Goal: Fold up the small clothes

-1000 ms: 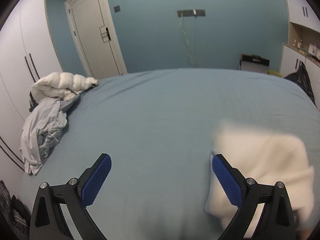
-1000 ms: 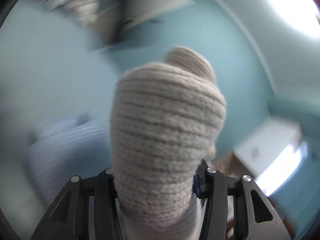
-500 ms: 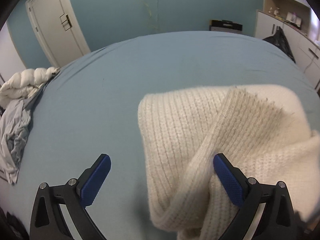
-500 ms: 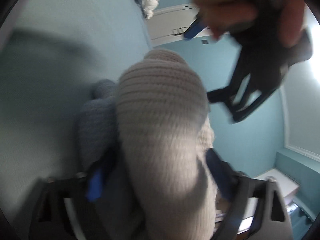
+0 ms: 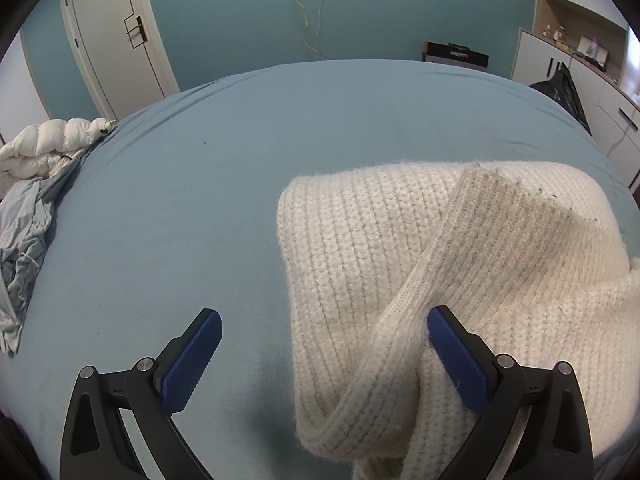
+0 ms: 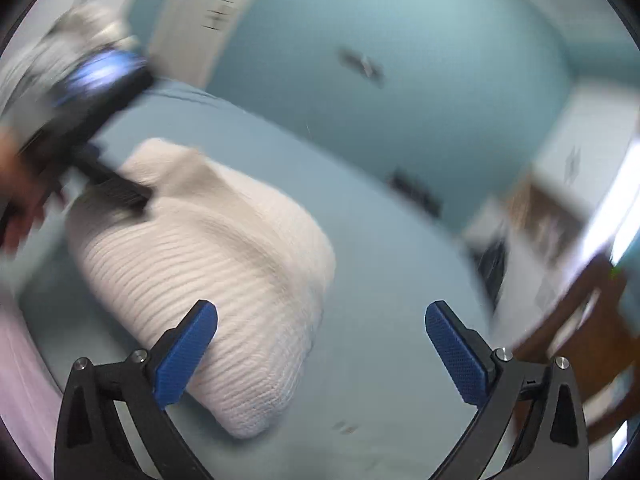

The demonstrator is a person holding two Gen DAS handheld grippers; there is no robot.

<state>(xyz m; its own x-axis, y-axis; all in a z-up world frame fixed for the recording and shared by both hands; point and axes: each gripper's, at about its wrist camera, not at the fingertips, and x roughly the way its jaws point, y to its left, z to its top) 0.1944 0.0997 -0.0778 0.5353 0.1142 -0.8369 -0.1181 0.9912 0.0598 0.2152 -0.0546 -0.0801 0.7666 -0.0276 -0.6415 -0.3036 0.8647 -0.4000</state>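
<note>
A cream knitted garment [image 5: 448, 280] lies loosely folded on the blue bed [image 5: 200, 220], at the right of the left wrist view. My left gripper [image 5: 324, 354] is open just above the bed; its right finger [image 5: 456, 360] rests against a ribbed fold of the knit. In the blurred right wrist view the same garment [image 6: 208, 272] lies at the left. My right gripper [image 6: 320, 350] is open and empty beside it. The left gripper [image 6: 100, 92] shows there at the upper left, at the knit's far end.
A heap of grey and white clothes [image 5: 36, 200] lies at the bed's left edge. A white door [image 5: 116, 40] and teal wall stand behind the bed. White cabinets [image 5: 580, 80] and a black bag [image 5: 560, 88] stand at the right.
My right gripper was shut on the knit, has let go and now is open with the garment on the bed. The left gripper moved over to the garment's edge.
</note>
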